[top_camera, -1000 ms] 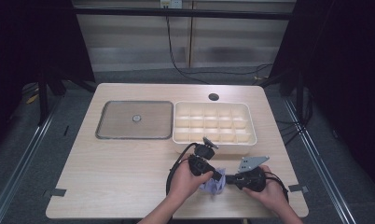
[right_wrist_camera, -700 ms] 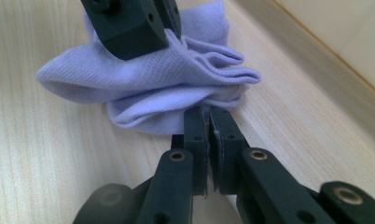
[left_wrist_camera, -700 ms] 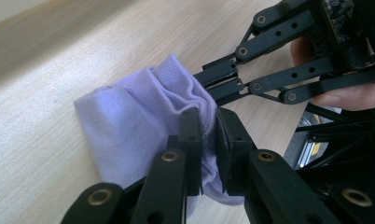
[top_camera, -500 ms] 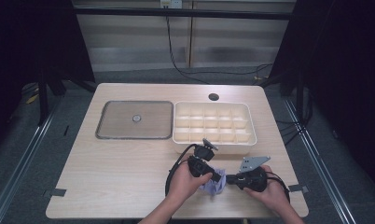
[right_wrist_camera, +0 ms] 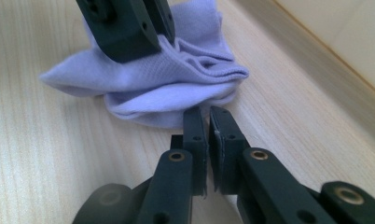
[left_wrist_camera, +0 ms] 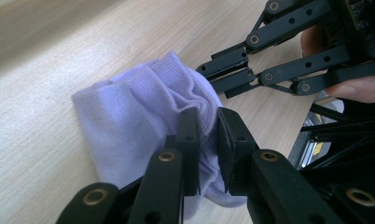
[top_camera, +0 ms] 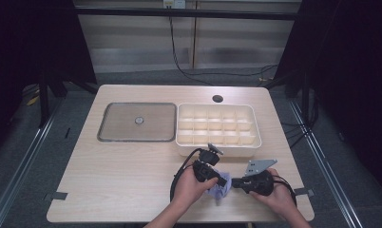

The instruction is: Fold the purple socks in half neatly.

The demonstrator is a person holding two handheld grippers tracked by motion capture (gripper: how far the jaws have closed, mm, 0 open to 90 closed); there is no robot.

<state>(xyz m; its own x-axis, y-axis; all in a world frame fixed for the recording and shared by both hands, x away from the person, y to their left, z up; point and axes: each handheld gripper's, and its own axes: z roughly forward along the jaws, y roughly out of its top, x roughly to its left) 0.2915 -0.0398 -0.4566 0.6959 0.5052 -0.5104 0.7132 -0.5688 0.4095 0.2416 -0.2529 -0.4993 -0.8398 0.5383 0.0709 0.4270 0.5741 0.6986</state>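
Note:
A pale lavender sock (top_camera: 220, 191) lies folded and bunched on the wooden table near its front edge. My left gripper (top_camera: 225, 181) comes in from the left and is shut on a fold of the sock (left_wrist_camera: 129, 116), with cloth pinched between its jaws (left_wrist_camera: 209, 126). My right gripper (top_camera: 233, 183) faces it from the right, its jaws together (right_wrist_camera: 207, 114) and their tips touching the sock's (right_wrist_camera: 167, 79) near edge. I see no cloth between them. The left gripper (right_wrist_camera: 129, 28) presses on the sock's top, and the right gripper (left_wrist_camera: 209, 77) meets the cuff.
A cream tray (top_camera: 255, 142) divided into several compartments stands just behind the grippers. A flat grey lid (top_camera: 137, 122) with a small knob lies to its left. The table has a cable hole (top_camera: 217, 99) at the back. Cables trail from both grippers.
Both grippers have stayed at the sock. The sock has bunched and shifted very slightly toward the right and the front edge.

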